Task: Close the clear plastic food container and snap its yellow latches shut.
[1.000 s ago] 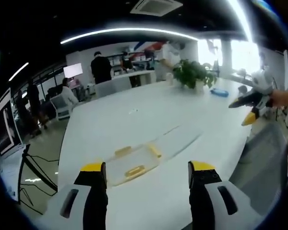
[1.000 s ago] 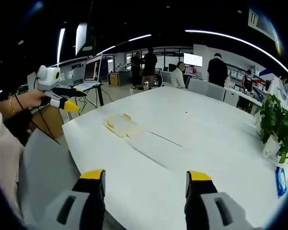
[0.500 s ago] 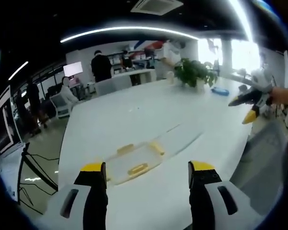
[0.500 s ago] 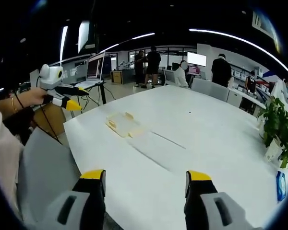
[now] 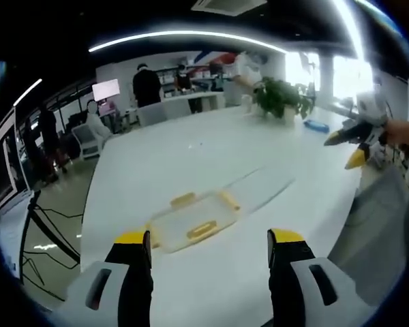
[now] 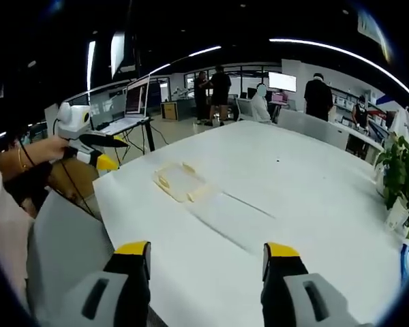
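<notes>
Both grippers hang above the near edge of the white table (image 5: 191,157) with jaws spread apart and nothing between them, so my guess is the person is only lining up an approach. Nearest in the left gripper view, the left gripper (image 5: 210,240) points straight at the clear plastic food container (image 5: 191,221), which lies flat on the table just beyond the yellow jaw tips; three yellow latches (image 5: 202,230) show around its rim, and whether they are snapped I cannot tell. Just beyond it lies a faint clear sheet, likely the lid (image 5: 262,189), touching or close against the container's far side. Farther right, the right gripper (image 5: 351,146) floats off the table edge, well apart from the container.

Over in the right gripper view, the right gripper (image 6: 206,251) faces open tabletop, with the container (image 6: 179,181) off to the left and farther away, and the left gripper (image 6: 103,151) hovering beside that corner. Farther back, that view also takes in a laptop (image 6: 131,109) on a stand, while the left gripper view reaches a potted plant (image 5: 279,99) at the far end.
</notes>
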